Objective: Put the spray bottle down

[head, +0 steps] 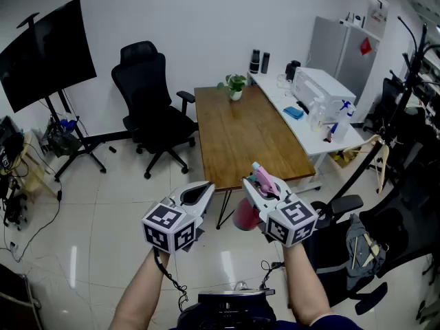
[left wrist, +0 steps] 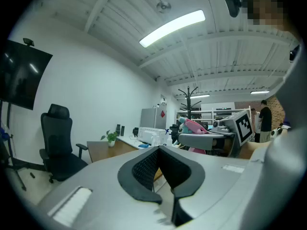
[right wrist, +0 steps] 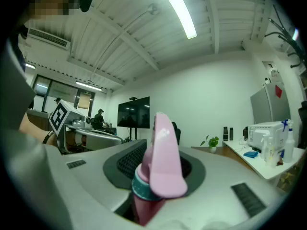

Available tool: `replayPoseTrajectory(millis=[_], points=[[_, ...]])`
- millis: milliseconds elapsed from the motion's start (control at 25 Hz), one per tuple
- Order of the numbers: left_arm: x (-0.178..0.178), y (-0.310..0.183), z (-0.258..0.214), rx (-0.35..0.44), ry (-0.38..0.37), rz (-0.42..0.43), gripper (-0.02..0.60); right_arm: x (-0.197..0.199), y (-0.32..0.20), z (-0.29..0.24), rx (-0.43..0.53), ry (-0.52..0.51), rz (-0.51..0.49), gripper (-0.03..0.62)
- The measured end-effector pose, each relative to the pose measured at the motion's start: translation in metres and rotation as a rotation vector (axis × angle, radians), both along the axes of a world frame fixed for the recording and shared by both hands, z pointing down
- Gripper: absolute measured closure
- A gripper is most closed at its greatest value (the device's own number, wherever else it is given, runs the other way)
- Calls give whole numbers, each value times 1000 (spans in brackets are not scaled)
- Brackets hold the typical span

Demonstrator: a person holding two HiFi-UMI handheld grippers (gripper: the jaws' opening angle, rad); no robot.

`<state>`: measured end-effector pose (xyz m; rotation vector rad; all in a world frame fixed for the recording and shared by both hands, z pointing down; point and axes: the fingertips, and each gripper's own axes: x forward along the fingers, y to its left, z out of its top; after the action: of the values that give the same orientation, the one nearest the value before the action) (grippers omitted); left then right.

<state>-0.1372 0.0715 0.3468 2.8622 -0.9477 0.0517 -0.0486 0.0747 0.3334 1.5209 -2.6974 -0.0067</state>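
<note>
A pink spray bottle (head: pixel 247 214) with a pink trigger head and a teal collar sits upright between the jaws of my right gripper (head: pixel 259 179), which is shut on its neck. In the right gripper view the bottle's head (right wrist: pixel 161 152) fills the gap between the jaws. The bottle hangs in the air over the floor, just in front of the near end of the wooden table (head: pixel 242 139). My left gripper (head: pixel 203 188) is held level beside it on the left, shut and with nothing in it. In the left gripper view its dark pads (left wrist: pixel 148 166) meet, and the bottle (left wrist: pixel 195 126) shows beyond them.
A small potted plant (head: pixel 236 86) stands at the table's far end. A white desk (head: pixel 313 133) with a printer and bottles runs along the right. A black office chair (head: pixel 152 107) and a screen on a stand (head: pixel 45 55) stand at the left, another chair (head: pixel 364 243) at the near right.
</note>
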Motion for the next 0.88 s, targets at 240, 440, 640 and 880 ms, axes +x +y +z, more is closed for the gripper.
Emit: replayPoseTrajectory(millis=[240,440,640,880], points=[[43,-23,-2,5,4,-11,571,41,-22,1,2,-4,-12,476],[85,-35,-4,3,17,-26,571,83,-37,3,-14,0,-32,476],[120,-52,-4,-4,6,-28,571,120,-55,1,-14,1,-33,476],[143,-87,0,-17,-14,-26,571,143,-85,9,-27,-22,-22,476]])
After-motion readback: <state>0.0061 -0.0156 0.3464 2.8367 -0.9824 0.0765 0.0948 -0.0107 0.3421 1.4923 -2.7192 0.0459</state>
